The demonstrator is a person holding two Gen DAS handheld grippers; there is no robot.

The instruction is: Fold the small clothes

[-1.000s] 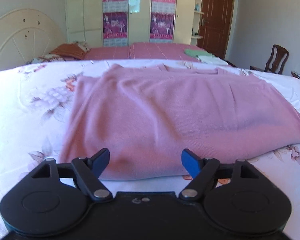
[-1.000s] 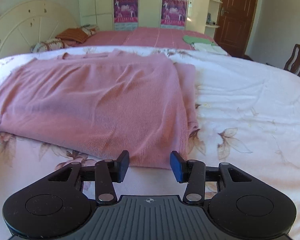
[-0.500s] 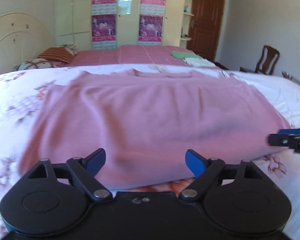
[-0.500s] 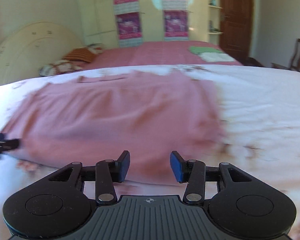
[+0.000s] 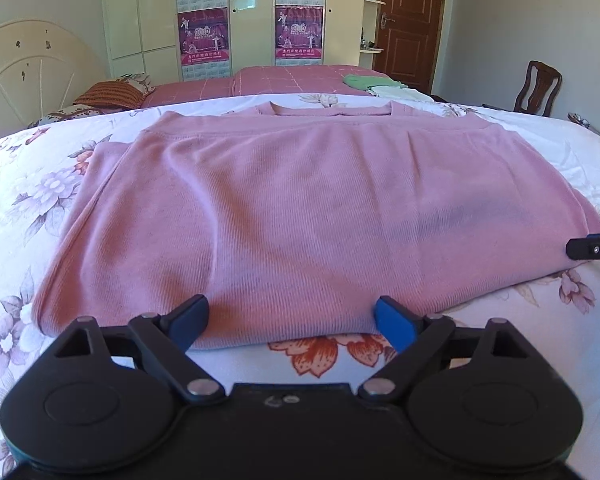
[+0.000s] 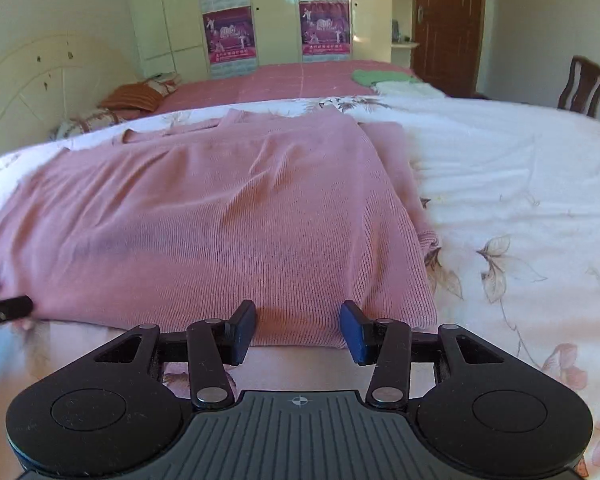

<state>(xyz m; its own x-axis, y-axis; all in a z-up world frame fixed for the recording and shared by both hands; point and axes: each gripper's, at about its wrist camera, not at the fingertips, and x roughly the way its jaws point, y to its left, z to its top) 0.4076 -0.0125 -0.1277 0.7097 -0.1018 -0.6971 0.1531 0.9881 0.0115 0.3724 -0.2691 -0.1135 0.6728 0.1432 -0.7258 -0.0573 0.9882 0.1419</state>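
- A pink sweater [image 5: 320, 216] lies folded on a floral bedspread [image 6: 500, 200], neckline at the far edge.
- The left gripper [image 5: 292, 320], jaws wide apart and empty, sits at the sweater's near hem.
- The right gripper [image 6: 298, 330], jaws likewise parted, meets the hem near its right corner.

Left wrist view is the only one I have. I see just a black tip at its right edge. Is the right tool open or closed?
Observer: The right tool is open, at the near hem of the pink sweater.
Operator: Is the right side of the sweater tidy?
Observer: Not fully. A sleeve sticks out along that edge, and its end is bunched near the corner.
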